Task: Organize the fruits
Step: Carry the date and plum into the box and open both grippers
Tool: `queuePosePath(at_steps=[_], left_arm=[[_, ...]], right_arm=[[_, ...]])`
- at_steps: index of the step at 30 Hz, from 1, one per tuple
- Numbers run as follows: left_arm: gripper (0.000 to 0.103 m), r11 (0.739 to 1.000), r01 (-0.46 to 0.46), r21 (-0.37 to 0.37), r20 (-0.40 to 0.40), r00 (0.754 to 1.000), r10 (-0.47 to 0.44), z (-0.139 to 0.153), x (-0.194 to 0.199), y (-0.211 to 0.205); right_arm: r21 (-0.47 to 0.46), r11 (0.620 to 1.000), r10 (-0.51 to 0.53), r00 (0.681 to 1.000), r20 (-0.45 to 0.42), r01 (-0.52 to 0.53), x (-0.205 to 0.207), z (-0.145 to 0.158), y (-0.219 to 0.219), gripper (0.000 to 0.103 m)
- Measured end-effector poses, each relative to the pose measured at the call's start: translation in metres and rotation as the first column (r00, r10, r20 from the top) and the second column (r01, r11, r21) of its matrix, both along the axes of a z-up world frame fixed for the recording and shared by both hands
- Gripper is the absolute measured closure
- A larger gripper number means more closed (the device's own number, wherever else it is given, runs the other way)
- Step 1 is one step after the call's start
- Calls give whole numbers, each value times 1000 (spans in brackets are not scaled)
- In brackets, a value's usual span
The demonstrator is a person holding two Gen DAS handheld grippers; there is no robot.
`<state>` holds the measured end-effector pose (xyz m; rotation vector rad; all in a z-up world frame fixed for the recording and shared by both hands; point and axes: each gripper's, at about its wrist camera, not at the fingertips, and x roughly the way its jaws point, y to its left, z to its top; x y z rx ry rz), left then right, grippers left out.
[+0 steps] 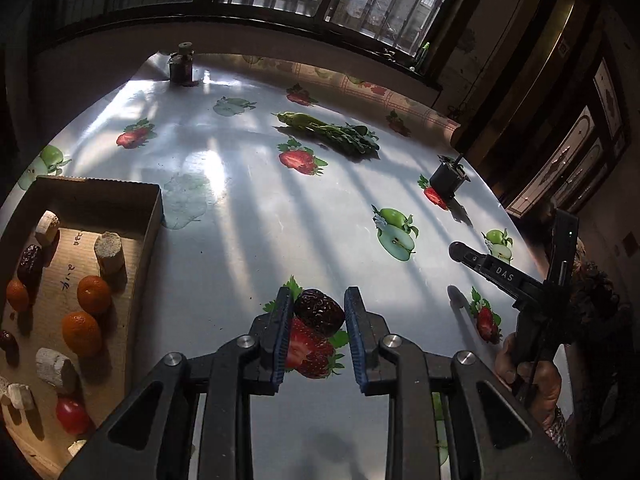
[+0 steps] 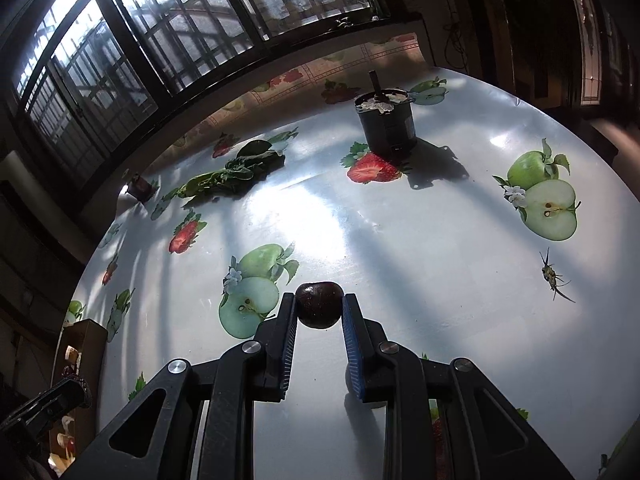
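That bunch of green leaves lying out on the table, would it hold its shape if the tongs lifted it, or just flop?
The leafy greens would probably flop: they lie flat and limp on the tablecloth, leaves splayed at one end. They look light, so lifting should be easy, though thin leaves may tear or slip out of a pinch. Being flat, they are unlikely to roll if pushed.

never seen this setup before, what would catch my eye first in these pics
Each gripper holds a dark fruit at its tips: the left gripper a wrinkled date, the right gripper a smooth dark round fruit. At the table's left edge sits a cardboard box with oranges inside.
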<state>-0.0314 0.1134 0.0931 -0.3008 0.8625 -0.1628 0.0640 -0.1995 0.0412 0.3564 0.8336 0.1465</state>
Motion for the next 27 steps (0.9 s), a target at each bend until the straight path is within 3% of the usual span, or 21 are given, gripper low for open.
queuePosePath(at_steps=[6, 10, 15, 19, 27], left_arm=[[78, 971, -239, -15, 7, 971, 239, -1, -60, 111], [78, 944, -328, -22, 10, 945, 328, -8, -82, 157], [78, 934, -354, -45, -10, 935, 353, -21, -97, 184], [78, 927, -375, 5, -10, 927, 375, -32, -102, 191], [78, 919, -391, 52, -43, 918, 394, -50, -101, 202]], right_arm=[[17, 991, 131, 991, 5, -131, -23, 12, 54, 79], [73, 961, 267, 964, 4, -267, -51, 25, 105, 79], [192, 878, 444, 896, 12, -438, -82, 38, 170, 78], [270, 803, 552, 834, 1, -532, -100, 38, 222, 78], [127, 755, 651, 758, -29, -644, -140, 24, 305, 78]])
